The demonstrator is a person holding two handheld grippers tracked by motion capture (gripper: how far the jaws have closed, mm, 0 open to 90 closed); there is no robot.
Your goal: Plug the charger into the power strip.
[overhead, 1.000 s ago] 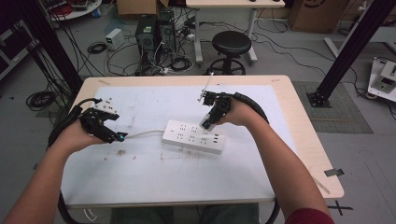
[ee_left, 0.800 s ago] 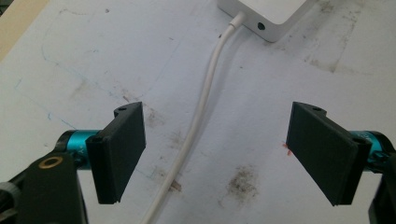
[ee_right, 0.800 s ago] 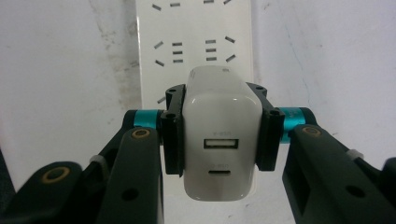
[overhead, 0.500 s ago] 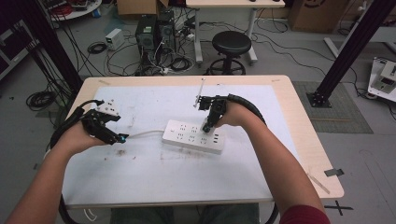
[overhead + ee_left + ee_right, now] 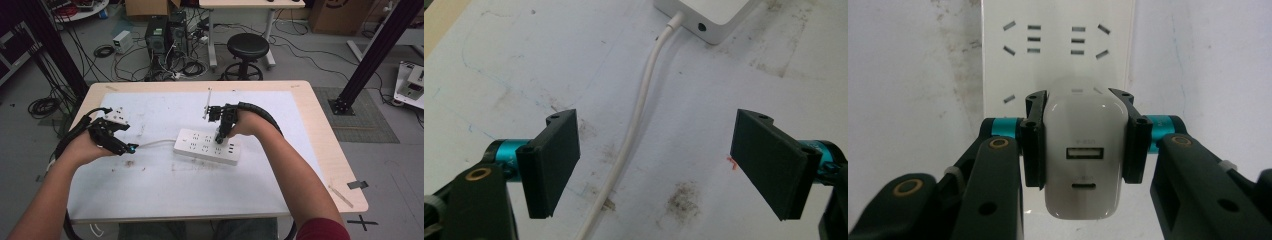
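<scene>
**Charger held over power strip, left gripper idle at the cord**

High view. Table [image 5: 320, 130] with a pale wooden rim, its top covered by a scuffed white sheet [image 5: 165, 185]. White power strip [image 5: 207, 146] lies near the middle of the sheet, long side running left to right and slightly angled. White cord [image 5: 155, 144] leaves its left end and runs toward the left gripper [image 5: 131, 148], which sits low over the sheet at the left, held in the person's left hand [image 5: 82, 150]. Right gripper [image 5: 219, 139] points down onto the strip's right half, held in the right hand [image 5: 247, 125]; what it carries is too small to tell here. Black stool [image 5: 247, 47], a computer tower [image 5: 157, 32] and loose floor cables stand beyond the table.

Left gripper view. Both black jaws spread wide, gripping nothing. The cord runs between them on the sheet, touching neither, up to the corner of the power strip at the top edge. Sheet carries brown smudges and a small red mark.

Right gripper view. Jaws clamped on the two sides of a white USB charger [image 5: 1085, 160], its face showing one rectangular port above one small oval port. Charger sits directly over the power strip, whose slotted sockets show beyond it; whether its prongs are seated in a socket cannot be told.
</scene>
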